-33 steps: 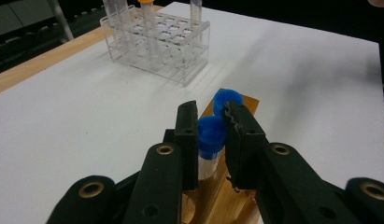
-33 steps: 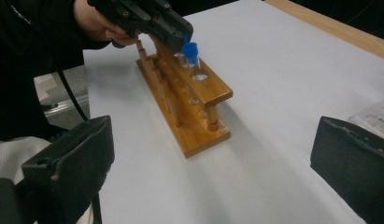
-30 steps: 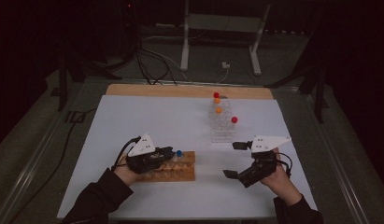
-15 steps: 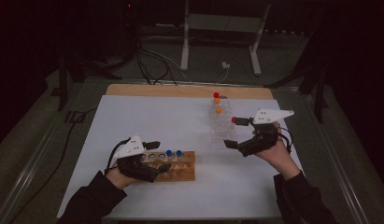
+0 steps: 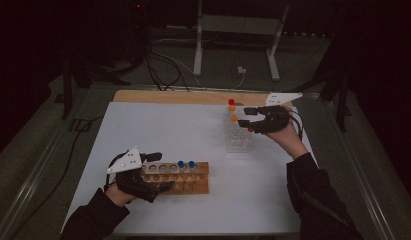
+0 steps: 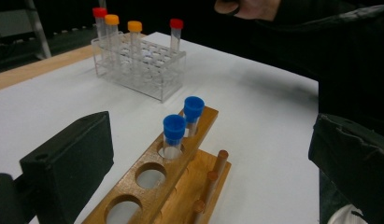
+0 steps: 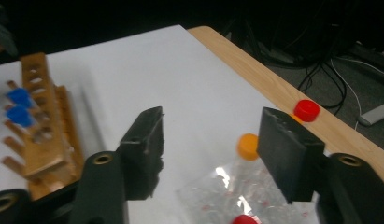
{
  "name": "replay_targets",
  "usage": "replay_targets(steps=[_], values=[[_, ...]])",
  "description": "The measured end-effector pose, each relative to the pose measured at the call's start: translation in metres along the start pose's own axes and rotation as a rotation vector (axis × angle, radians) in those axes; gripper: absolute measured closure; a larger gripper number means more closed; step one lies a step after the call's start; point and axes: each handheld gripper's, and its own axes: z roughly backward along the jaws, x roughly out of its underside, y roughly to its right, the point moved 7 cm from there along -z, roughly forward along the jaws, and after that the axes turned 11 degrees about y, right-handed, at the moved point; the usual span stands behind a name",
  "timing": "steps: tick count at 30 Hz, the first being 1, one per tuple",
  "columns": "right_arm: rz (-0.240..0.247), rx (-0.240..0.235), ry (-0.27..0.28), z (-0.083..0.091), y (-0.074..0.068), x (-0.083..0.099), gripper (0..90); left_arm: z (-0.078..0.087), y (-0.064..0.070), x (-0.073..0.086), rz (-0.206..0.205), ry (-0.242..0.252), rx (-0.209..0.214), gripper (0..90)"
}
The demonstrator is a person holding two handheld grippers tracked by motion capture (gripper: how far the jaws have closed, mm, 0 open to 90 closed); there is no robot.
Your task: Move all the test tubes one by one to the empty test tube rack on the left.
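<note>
The red-capped tube (image 6: pixel 176 33) stands in the near right part of the clear plastic rack (image 5: pixel 238 141), far right on the table. The right gripper (image 5: pixel 252 119) hovers just above it, jaws wide and empty, so I judge the pick is starting: it must descend and close on the cap. The left gripper (image 5: pixel 160 171), jaws wide, brackets the wooden rack (image 5: pixel 193 179), holding two blue-capped tubes (image 6: pixel 174 135)

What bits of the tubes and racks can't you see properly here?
- Clear rack: right gripper view, blurred; the bottom edge cuts it and its nearest red cap.
- Wooden rack: left gripper view, near end cut by the bottom edge.
- Tube contents: high view, too small and dim.
</note>
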Motion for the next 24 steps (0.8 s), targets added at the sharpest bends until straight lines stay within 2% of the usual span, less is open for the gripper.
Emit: replay_targets(steps=[5, 11, 17, 24], values=[[-0.026, 0.002, -0.025, -0.012, 0.025, 0.013, 49.1, 0.0, -0.001, 0.0, -0.005, 0.002, -0.001, 1.0], [-0.062, 0.01, -0.047, -0.021, 0.048, 0.028, 56.5, 0.001, -0.003, 0.001, 0.005, 0.011, 0.002, 1.0], [-0.08, -0.013, -0.109, -0.032, 0.053, 0.047, 58.9, 0.003, -0.004, 0.0, 0.004, 0.015, -0.003, 1.0], [-0.101, -0.031, -0.126, -0.035, 0.053, 0.059, 62.4, 0.005, -0.005, -0.001, 0.003, 0.021, -0.006, 1.0]])
